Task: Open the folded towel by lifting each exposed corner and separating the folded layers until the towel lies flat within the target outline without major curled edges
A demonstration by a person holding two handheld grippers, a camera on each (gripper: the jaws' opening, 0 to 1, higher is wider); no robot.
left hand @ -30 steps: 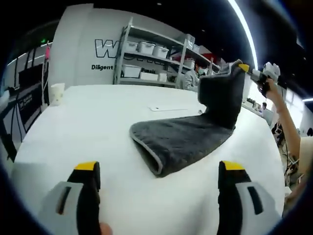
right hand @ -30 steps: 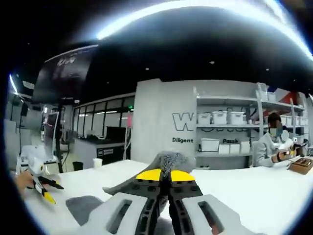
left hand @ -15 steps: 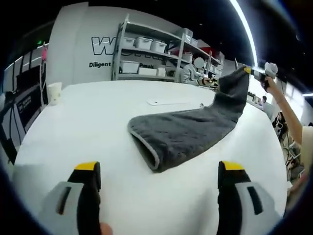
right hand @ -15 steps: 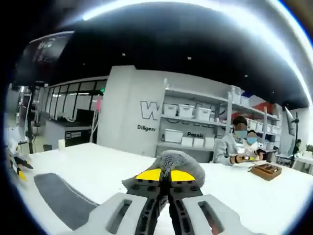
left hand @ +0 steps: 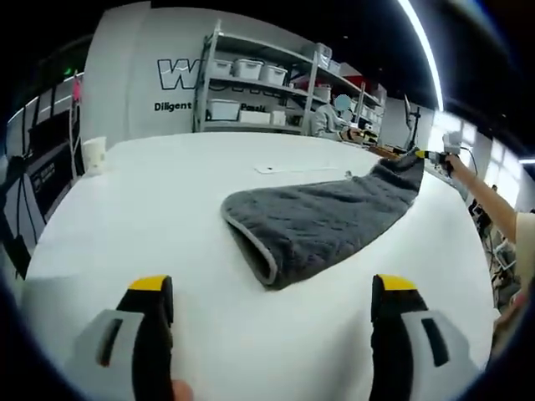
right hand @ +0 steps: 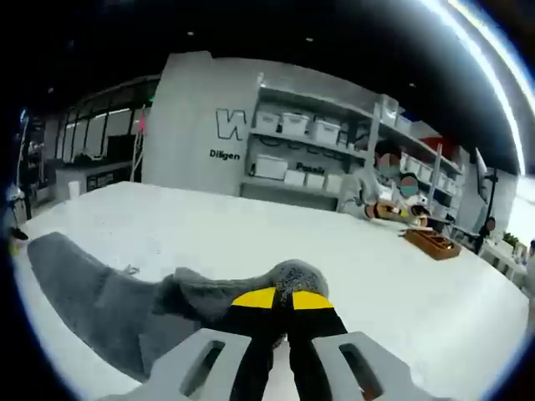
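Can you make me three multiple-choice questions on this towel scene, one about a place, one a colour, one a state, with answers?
1. Where does the paper cup stand?
A. On the towel
B. At the table's far left edge
C. On the shelving

2. What colour is the towel?
A. Dark grey
B. Red
C. White

3. What is the right hand-held gripper doing?
A. Hanging open above the table
B. Shut on a towel corner
C. Shut on the cup

Answers: 1 B, the cup sits near the white table edge, apart from the towel. 2 A, the cloth is dark grey with a paler hem. 3 B, grey fabric bunches between its closed yellow tips, while the left hand-held gripper stands open.
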